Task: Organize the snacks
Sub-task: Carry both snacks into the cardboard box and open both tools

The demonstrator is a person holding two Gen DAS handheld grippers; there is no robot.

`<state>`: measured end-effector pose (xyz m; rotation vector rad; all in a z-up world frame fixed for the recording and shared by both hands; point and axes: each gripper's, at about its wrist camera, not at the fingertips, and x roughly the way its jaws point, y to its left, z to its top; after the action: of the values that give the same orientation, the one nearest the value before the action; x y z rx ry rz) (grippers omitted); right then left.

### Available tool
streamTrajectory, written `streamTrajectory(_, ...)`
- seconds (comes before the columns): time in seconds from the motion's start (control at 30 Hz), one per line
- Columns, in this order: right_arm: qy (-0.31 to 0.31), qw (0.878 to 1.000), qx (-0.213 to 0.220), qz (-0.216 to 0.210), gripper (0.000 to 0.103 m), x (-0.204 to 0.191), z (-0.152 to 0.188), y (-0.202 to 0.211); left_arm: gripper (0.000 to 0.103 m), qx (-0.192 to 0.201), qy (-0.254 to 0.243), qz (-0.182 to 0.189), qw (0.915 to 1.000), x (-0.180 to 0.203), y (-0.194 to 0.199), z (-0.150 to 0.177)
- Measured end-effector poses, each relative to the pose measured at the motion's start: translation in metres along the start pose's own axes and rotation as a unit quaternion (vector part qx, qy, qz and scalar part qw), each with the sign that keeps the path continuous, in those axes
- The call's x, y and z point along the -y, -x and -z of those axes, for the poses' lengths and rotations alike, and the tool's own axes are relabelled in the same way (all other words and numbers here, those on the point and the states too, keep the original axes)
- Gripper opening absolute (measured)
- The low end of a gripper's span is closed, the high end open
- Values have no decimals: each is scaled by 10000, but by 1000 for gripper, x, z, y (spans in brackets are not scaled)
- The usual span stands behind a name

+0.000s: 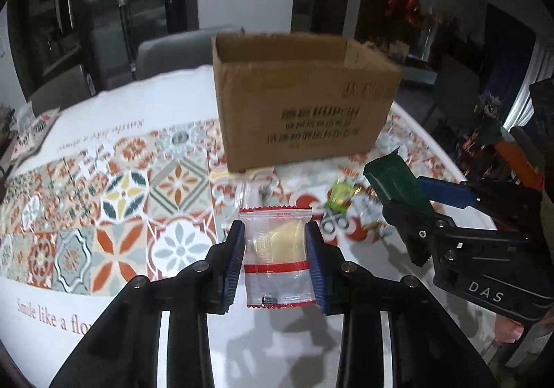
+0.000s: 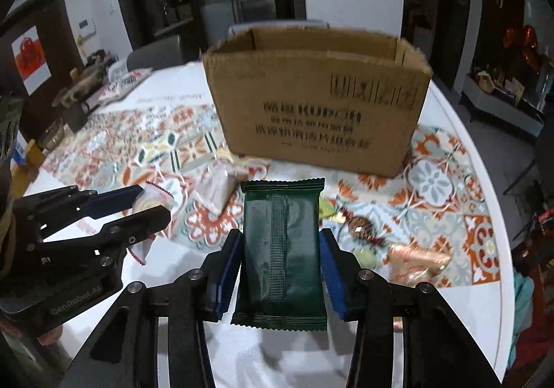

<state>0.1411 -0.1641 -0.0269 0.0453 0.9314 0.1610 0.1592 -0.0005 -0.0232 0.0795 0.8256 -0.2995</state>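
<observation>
My left gripper (image 1: 275, 242) is shut on a clear snack packet with red bands (image 1: 277, 256), held above the table. My right gripper (image 2: 280, 253) is shut on a dark green wrapped bar (image 2: 282, 249), also lifted off the cloth. An open cardboard box (image 1: 301, 100) (image 2: 318, 100) stands just beyond both. In the left wrist view the right gripper (image 1: 412, 201) shows at the right with the green bar (image 1: 394, 180). The right wrist view shows the left gripper (image 2: 138, 204) at the left with its clear packet (image 2: 155, 201).
Loose snacks lie on the patterned tablecloth (image 1: 114, 194) before the box: a pale pink bag (image 2: 218, 187), small green and gold candies (image 2: 360, 225), an orange-pink packet (image 2: 415, 260) and a lime packet (image 1: 341, 196). Grey chairs (image 1: 166, 52) stand behind the table. The table's round edge (image 2: 491, 187) curves at the right.
</observation>
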Motion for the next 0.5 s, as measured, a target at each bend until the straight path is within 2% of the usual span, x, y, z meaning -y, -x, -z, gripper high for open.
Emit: streamTrajectory(0.5, 55, 9963, 862, 18, 45, 10, -57, 53, 35, 873, -193, -87, 9960, 12, 47, -66)
